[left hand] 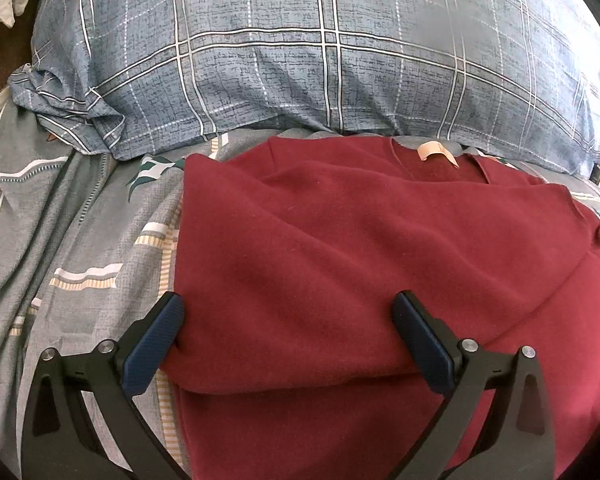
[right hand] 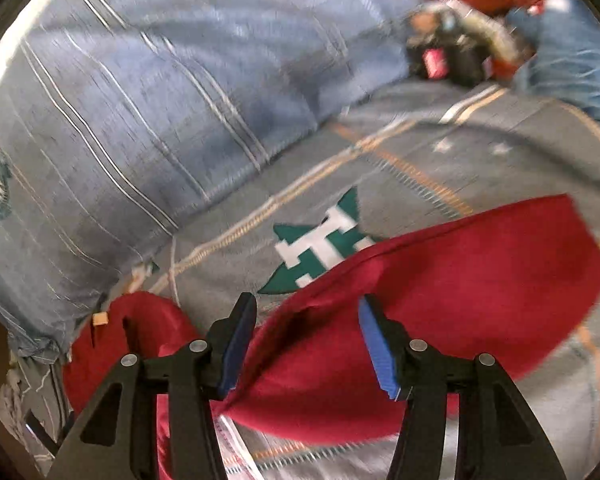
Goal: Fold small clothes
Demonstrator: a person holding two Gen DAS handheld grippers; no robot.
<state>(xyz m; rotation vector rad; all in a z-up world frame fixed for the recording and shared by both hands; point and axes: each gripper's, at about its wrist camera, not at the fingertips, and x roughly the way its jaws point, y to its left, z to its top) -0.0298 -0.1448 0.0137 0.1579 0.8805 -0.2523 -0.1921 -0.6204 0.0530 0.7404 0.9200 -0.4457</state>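
- Left wrist view: the left claw (left hand: 288, 332) is spread wide, with a folded edge of the dark red garment (left hand: 380, 248) lying between its blue-padded fingers (left hand: 156, 344); neither pad presses the cloth, so nothing is pinched.
- The garment lies straight ahead of this claw on the grey patterned bedsheet (left hand: 60, 240). Its neckline with a pale label (left hand: 436, 151) is at the far end, close under the blue checked pillow (left hand: 300, 52). Its long axis runs away from the claw, and the body spreads off to the claw's right.
- The claw sits low over the near hem, pointing forward along the cloth. I judge it is placed to close on that edge and carry it towards the neckline.
- Right wrist view: this picture is blurred. The right claw (right hand: 306, 344) is also spread, with a bunched part of the garment (right hand: 440, 280) running between and beyond its fingers (right hand: 376, 344), off to its right; whether the pads touch the cloth I cannot tell.
- A second red lobe with the label (right hand: 99, 318) lies to this claw's left, beside the pillow (right hand: 140, 100).
- Both claws are at the garment; the left has the cleaner line on an edge.
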